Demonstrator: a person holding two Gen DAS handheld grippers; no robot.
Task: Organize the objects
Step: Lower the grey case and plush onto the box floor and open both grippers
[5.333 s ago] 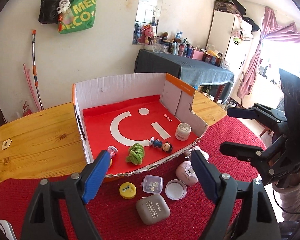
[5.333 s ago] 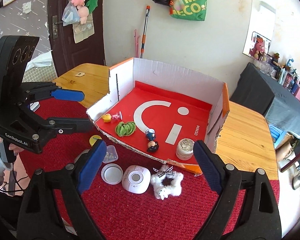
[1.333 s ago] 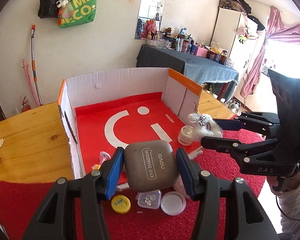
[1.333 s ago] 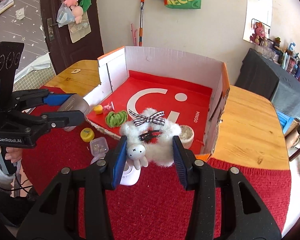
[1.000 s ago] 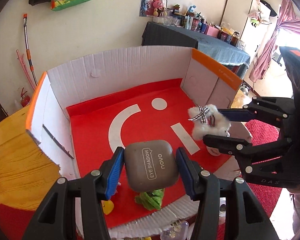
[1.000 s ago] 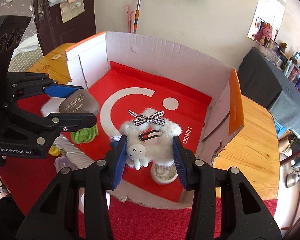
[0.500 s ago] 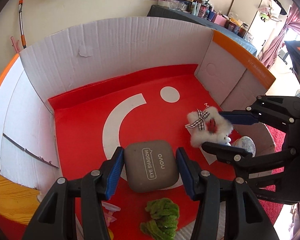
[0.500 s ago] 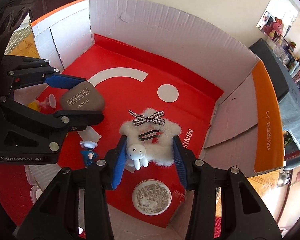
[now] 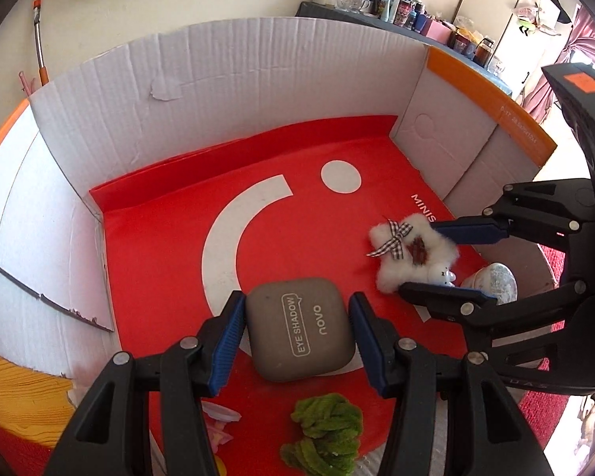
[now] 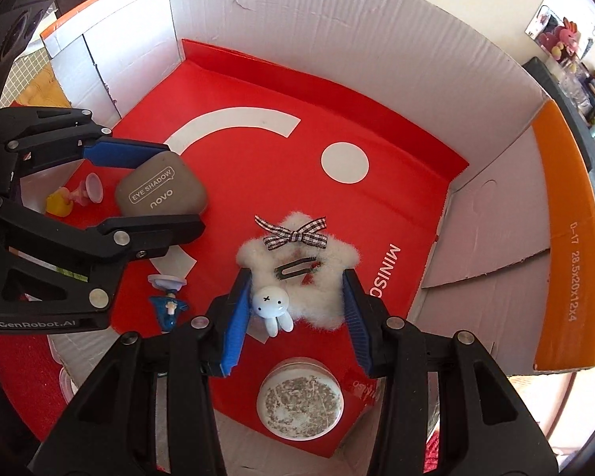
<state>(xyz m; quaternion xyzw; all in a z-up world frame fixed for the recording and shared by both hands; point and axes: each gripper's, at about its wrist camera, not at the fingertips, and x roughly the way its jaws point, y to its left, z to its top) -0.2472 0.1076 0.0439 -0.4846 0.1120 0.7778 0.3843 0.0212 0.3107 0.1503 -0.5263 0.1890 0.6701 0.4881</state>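
Observation:
My left gripper [image 9: 295, 327] is shut on a grey eye shadow case [image 9: 299, 339], low over the red floor of the cardboard box [image 9: 226, 79]. The case also shows in the right wrist view [image 10: 160, 194]. My right gripper [image 10: 297, 301] is shut on a white fluffy star plush [image 10: 301, 277] with a checked bow and a small rabbit charm. The plush sits low over the box floor near the right wall and also shows in the left wrist view [image 9: 410, 254].
Inside the box lie a green knitted thing [image 9: 323, 440], a round glitter jar [image 10: 299, 400], a blue figurine [image 10: 168, 305] and a yellow and pink suction toy [image 10: 69, 198]. The box walls stand on three sides.
Both grippers have moved down and further into the box with the case and the plush still held. The box floor looks closer now.

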